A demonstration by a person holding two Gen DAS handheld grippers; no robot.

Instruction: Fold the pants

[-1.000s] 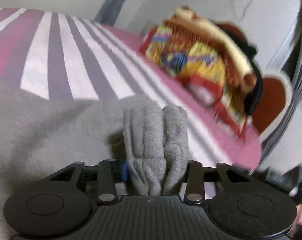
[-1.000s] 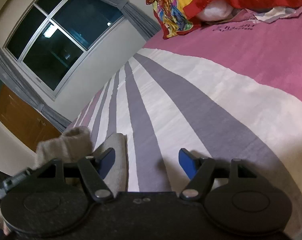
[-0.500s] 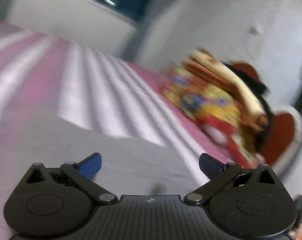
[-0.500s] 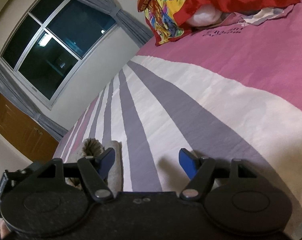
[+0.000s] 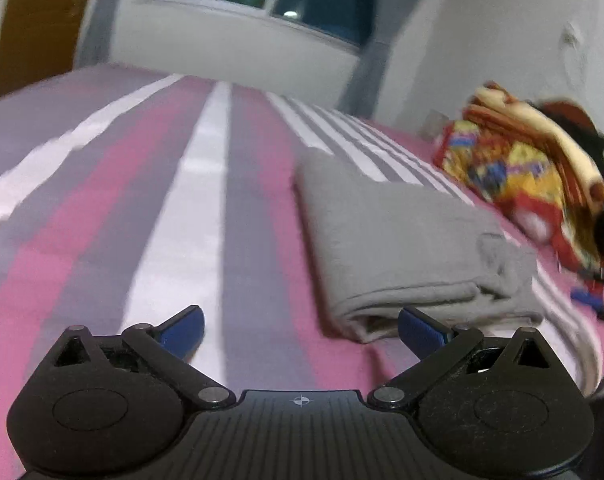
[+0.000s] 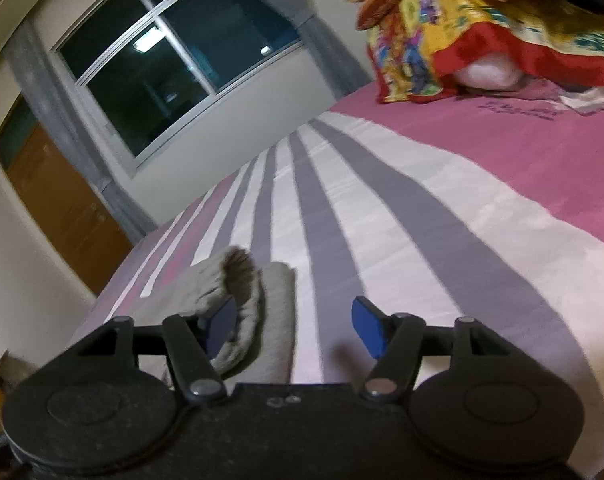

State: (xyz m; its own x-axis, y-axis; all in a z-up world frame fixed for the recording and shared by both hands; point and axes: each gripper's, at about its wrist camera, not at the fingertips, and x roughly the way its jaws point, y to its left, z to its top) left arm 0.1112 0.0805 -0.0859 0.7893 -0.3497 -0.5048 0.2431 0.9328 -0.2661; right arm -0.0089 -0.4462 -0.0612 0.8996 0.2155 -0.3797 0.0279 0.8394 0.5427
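While my left tongs (image 5: 300,326) stand spread wide and empty over the striped bed (image 5: 174,216), the folded grey pants (image 5: 397,248) lie flat on the cover just ahead to their right, short of the colourful bedding pile (image 5: 529,172). Over on my right tongs (image 6: 296,326), the jaws are closing with only bedsheet between them; a bunched end of the pants sits at the left pad (image 6: 222,322)

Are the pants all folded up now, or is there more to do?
Nearly done. The grey pants lie in a folded stack on the striped bed. The left gripper is open and empty. The right gripper is closing, nothing gripped. Maybe only tidying the edge is left.
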